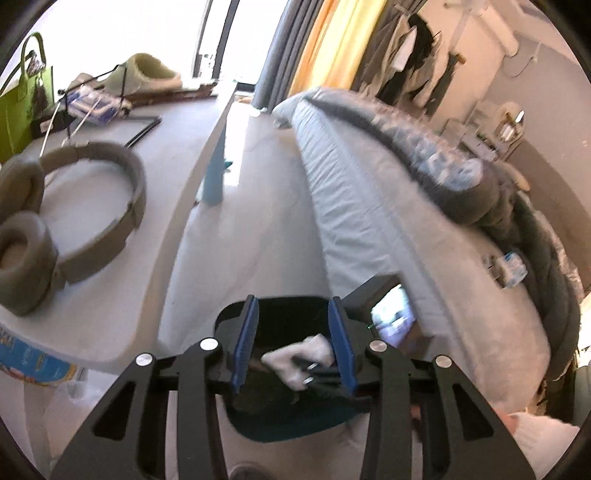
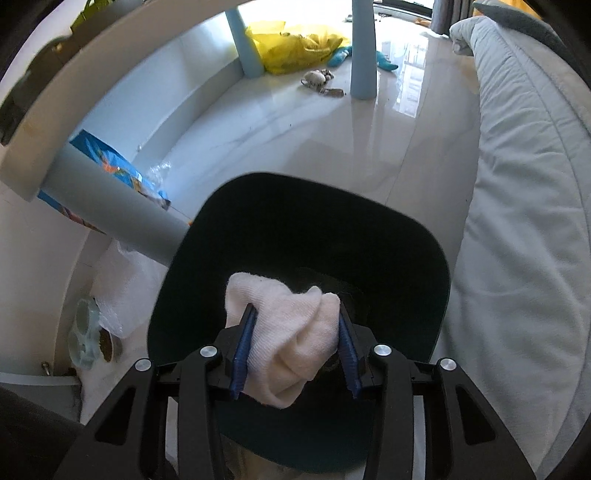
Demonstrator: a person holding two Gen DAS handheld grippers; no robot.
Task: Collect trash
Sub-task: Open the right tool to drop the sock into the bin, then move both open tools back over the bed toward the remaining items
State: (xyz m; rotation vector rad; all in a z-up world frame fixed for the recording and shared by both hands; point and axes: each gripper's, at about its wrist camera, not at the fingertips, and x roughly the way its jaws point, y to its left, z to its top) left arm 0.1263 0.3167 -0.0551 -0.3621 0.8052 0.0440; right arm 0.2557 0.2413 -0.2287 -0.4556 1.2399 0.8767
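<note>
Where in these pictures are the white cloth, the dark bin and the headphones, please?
white cloth [image 2: 284, 332]: right wrist view, middle of the bunched fabric.
dark bin [image 2: 295, 229]: right wrist view, inner far wall.
headphones [image 1: 125, 177]: left wrist view, on the headband.

A glossy pale tiled floor [image 2: 332, 147] mirrors daylight from a tall bright window [image 1: 221, 33] at twelve o'clock of the left wrist view. Beside it, toward one o'clock, hang a grey curtain [image 1: 280, 44] and a yellow-orange curtain [image 1: 340, 40]. A white tabletop [image 1: 110, 177] fills the nine o'clock side, standing on pale blue tapered legs [image 2: 364, 48]. A bed with a light grey fitted sheet [image 1: 369, 229] runs from twelve to four o'clock, a dark grey quilt [image 1: 461, 177] heaped on it. Dark clothes [image 1: 417, 48] hang on the beige wall [image 1: 535, 96] at one o'clock.
</note>
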